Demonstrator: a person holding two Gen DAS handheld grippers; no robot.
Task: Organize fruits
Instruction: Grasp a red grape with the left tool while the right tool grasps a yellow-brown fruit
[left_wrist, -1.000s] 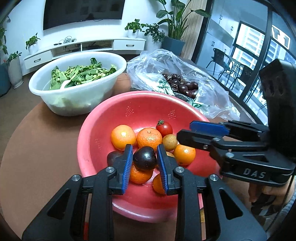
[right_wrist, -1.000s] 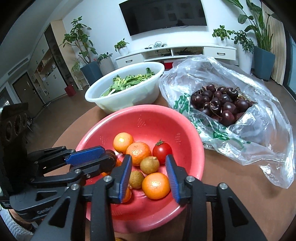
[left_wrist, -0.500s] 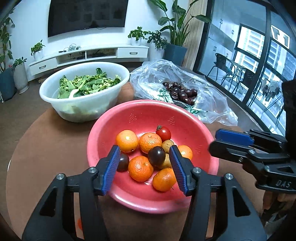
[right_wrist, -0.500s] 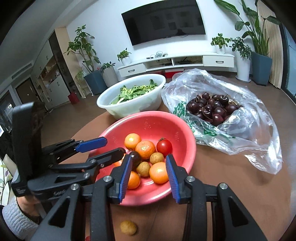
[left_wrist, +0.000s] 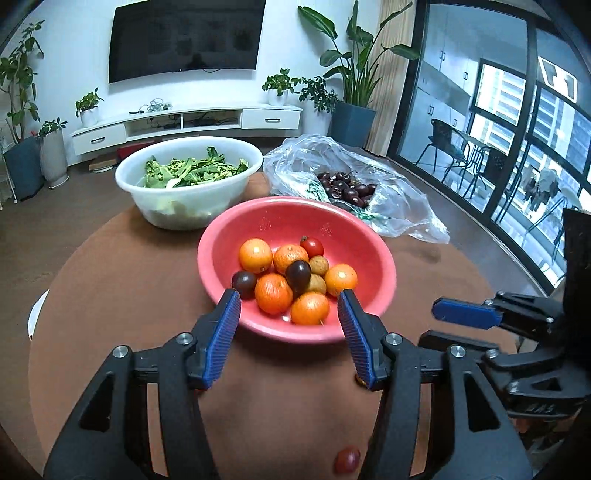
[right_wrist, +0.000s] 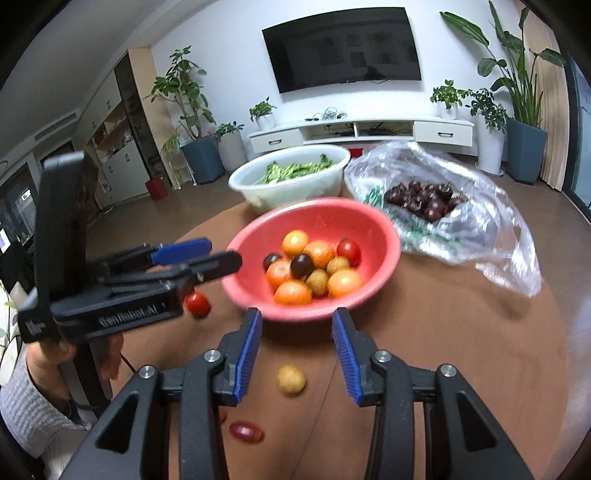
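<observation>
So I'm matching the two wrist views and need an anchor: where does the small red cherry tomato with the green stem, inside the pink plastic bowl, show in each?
Left wrist view: small red cherry tomato with the green stem, centre, at the far side of the fruit pile.
Right wrist view: same tomato, just above centre, right of the pile.
Shared landmark: the pink plastic bowl.

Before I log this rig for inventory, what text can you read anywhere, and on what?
"GenRobot.AI": white print on the side of the left gripper, right wrist view, slightly blurred.
"DAS": faint embossed letters on the right gripper, left wrist view, barely legible.
Green print on the plastic bag of cherries: too crumpled to read.
</observation>
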